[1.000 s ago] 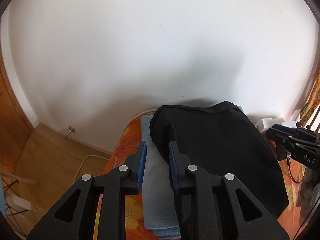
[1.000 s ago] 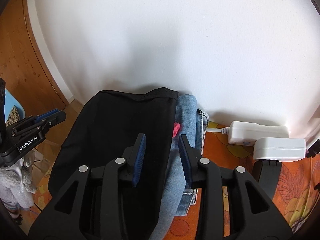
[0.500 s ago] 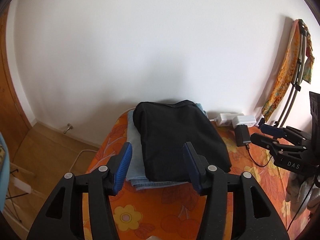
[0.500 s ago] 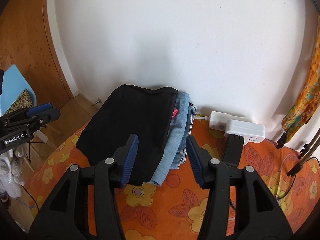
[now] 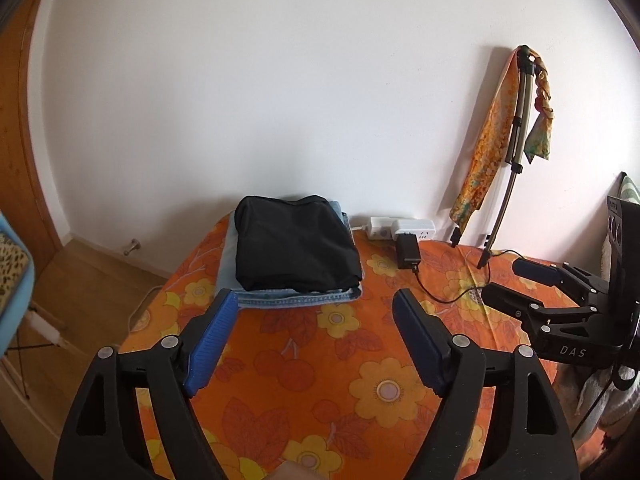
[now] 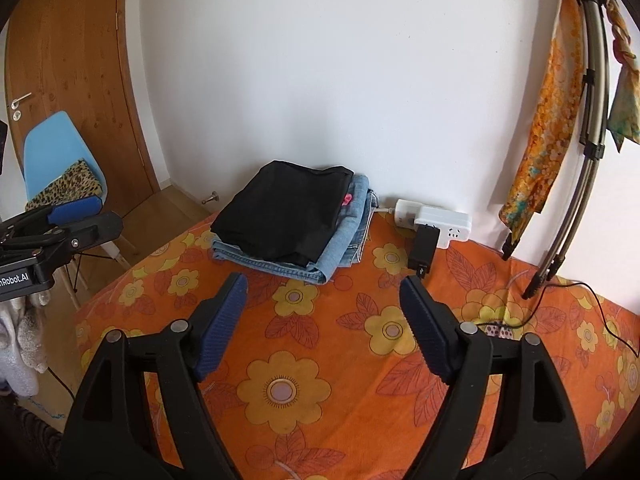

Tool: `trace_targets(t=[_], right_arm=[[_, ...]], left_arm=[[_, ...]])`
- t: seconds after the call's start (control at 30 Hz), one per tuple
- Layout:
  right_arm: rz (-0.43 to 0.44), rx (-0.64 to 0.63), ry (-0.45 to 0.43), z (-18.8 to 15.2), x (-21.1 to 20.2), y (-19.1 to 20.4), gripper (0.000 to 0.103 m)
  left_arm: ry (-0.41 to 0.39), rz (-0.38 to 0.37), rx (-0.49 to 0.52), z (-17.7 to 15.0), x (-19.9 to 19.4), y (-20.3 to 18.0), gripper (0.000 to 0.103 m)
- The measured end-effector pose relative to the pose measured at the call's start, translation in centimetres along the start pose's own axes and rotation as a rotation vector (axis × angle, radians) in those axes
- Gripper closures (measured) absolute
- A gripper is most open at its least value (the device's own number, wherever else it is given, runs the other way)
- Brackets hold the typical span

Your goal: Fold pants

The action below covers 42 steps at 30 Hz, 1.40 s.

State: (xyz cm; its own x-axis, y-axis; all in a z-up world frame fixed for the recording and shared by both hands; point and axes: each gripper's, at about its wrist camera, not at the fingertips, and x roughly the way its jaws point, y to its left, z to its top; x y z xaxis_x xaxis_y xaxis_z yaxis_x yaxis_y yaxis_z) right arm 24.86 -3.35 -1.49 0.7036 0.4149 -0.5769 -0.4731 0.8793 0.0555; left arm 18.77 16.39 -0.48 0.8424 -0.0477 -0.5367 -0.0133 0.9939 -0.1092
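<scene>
Pulled back from the folded black pants (image 5: 294, 246), now well ahead of both sets of fingers, atop folded jeans (image 5: 296, 298) on the orange flowered bed cover (image 5: 320, 360). Left gripper (image 5: 312, 340) and right gripper (image 6: 322, 326) just spread wide, nothing between the fingers. Looks like placement finished, fold done. No containers in view.
</scene>
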Motion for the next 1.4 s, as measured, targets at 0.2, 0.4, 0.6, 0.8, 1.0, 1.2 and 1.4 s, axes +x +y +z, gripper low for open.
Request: trace_targets(t=[0.2,0.4,0.6,0.8,1.0,1.2,1.4], right_arm=[[-0.055,-0.003,-0.020,-3.6,-4.4,-0.6,0.010],[-0.092,-0.037,-0.025,-7.0,-8.1,-0.7,0.005],[-0.072,-0.020,-0.015,-8.6,-9.9,-1.1,0.001],[-0.083,0.000,-0.006,-9.1,-10.6,-1.5,0.001],[-0.087,-0.017,-0.007,-9.4,-10.1,-1.1,0.001],[-0.060,-0.026,0.036,-10.1,-8.5,-0.8,0.001],[-0.061,-0.021,0.052,-10.4,-7.8,-0.9,0.001]], left_arm=[[-0.011,0.018,-0.014,-2.7,-3.4,-2.6,0.022],[0.012,0.024,-0.022,-5.5,-4.8,-5.0,0.021],[-0.009,0.070,0.020,-6.9,-5.6,-6.8,0.020],[-0.012,0.086,0.001,-7.6,-5.9,-6.1,0.018],[0.041,0.083,-0.011,-8.4,-4.7,-5.7,0.017],[0.058,0.091,-0.012,-8.8,-4.1,-5.5,0.017],[0.069,0.089,-0.012,-8.7,-3.7,-5.5,0.017]])
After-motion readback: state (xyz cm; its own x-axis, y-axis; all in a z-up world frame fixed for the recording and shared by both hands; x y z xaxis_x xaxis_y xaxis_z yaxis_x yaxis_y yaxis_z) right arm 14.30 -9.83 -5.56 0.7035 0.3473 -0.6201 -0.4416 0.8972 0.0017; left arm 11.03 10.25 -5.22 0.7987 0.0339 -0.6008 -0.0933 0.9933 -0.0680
